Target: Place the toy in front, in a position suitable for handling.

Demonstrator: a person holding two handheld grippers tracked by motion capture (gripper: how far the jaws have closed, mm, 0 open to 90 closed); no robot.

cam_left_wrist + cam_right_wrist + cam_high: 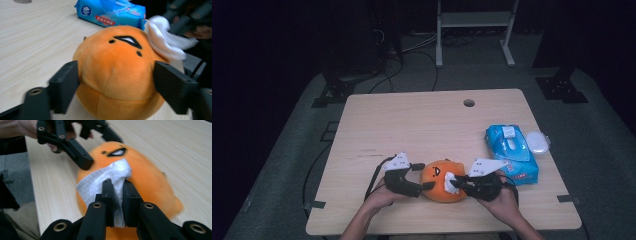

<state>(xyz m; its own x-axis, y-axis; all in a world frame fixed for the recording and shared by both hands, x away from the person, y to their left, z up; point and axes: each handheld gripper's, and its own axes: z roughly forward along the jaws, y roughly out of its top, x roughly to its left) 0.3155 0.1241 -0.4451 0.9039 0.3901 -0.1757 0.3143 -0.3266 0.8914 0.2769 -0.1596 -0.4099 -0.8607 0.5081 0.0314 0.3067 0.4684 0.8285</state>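
- I am steadying the orange plush toy (442,181) with my left gripper (426,176); in the left gripper view the two black jaws are pressing against its flanks, so I am reading that as a clamp on the toy.
- My right gripper (458,185) is pinching a white wipe (110,178) tight between nearly closed jaws, and the wad of it is lying against the upper side of the toy, just beside its stitched face.
- The toy is sitting on the wooden table (412,125) near my edge, between my two hands, with the face turned up.
- I am judging the work as wiping the toy clean, and it is looking under way: the wipe is out of its pack and touching the plush, and the toy is being held.
- What is remaining, as far as I can judge, is going over the rest of the surface; the lower half and the far side are not being touched by the wipe at the moment.
- I am not seeing any stain on the plush, so I cannot tell how much cleaning is done.
- The blue wipes pack (511,152) is lying well to the right, with its white flap lid (537,142) swung open beside it.
- In the left gripper view the pack is showing a round blue-and-white logo and a red label band with white characters, too blurred for me to read.
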